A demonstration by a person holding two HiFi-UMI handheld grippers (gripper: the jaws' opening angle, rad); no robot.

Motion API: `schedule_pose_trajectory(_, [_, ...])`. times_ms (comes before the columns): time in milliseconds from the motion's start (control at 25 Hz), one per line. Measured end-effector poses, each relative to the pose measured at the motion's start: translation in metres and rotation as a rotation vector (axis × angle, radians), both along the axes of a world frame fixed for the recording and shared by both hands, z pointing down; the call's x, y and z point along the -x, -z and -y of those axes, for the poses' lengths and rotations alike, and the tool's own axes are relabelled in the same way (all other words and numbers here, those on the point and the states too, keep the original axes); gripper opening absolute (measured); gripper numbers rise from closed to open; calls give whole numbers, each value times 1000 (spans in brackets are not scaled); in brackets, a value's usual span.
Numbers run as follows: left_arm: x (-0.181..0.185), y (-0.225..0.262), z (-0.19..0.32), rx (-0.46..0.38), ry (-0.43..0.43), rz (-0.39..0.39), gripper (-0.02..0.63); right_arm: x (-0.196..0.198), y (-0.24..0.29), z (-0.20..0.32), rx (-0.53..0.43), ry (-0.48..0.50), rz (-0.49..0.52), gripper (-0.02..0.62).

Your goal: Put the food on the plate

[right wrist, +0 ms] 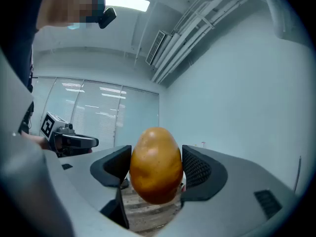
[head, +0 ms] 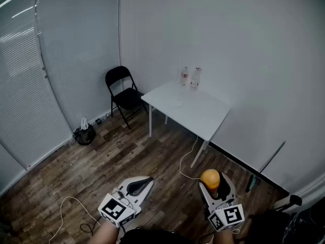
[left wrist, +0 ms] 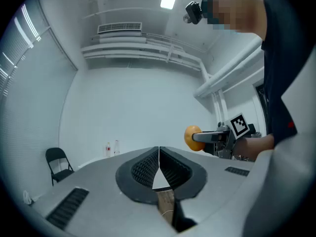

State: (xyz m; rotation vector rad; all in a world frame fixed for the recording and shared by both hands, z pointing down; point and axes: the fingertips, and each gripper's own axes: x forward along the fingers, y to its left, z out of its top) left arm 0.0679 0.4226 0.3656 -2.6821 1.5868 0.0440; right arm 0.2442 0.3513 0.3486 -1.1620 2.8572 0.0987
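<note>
White desk (head: 203, 113) far ahead of my tools carries two bottles (head: 194, 79); my right tool (head: 212, 184), jaws wide, grips orange-brown food (right wrist: 155, 164); left tool (left wrist: 159, 159) closed, empty.

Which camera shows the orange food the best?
The right gripper view: the orange food fills the middle, big and close, squeezed in the right gripper. The head view shows it small, from above, at that gripper's tip. The left gripper view shows it small and side-on, far off.
</note>
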Motion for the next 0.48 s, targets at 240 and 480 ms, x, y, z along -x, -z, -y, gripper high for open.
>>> schedule_pose_trajectory(240, [-2,-1,-5,-2,-3,2,25,0,-4,-5,13,11,2,333])
schedule_pose_trajectory(480, [0,-4,-6,9,5,-6,25,3,-8,-7,22,16,-9,333])
